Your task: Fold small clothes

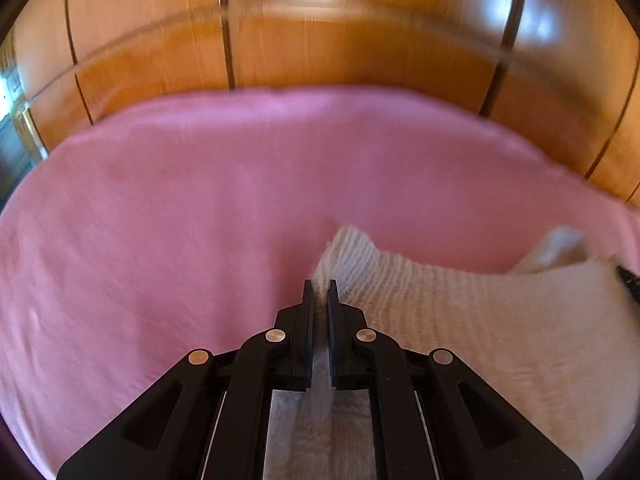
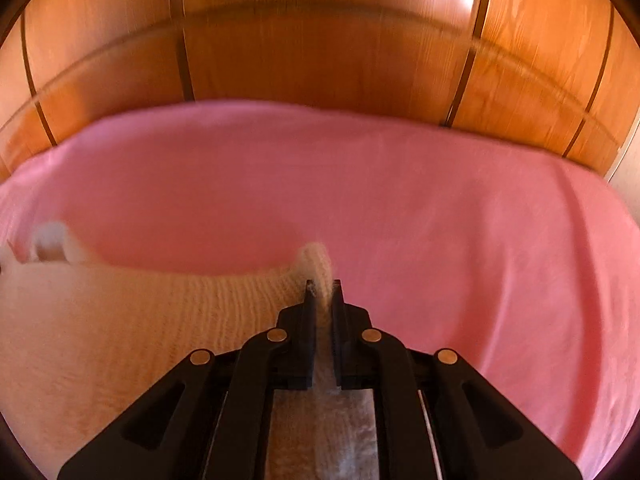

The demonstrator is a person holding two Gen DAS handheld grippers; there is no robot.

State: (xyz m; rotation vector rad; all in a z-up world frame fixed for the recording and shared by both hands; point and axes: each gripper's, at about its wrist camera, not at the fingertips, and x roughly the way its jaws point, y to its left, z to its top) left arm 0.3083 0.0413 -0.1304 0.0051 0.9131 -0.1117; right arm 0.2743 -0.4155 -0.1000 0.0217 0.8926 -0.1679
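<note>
Both the left claw (image 1: 321, 286) and right claw (image 2: 323, 286) pinch opposite corners of a cream knitted garment (image 1: 460, 320) above a pink bedsheet (image 1: 200, 200), the fold seemingly underway, not finished.

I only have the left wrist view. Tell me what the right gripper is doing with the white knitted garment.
Observer: The right gripper is shut on a bunched corner of the cream ribbed knitted garment.
Operator: Say what lies to its right.
Observer: Only the pink bed sheet; the garment spreads to that gripper's left.
Operator: Report what is behind the bed there.
Observer: Glossy orange wooden wardrobe panels with dark seams, blurred.
</note>
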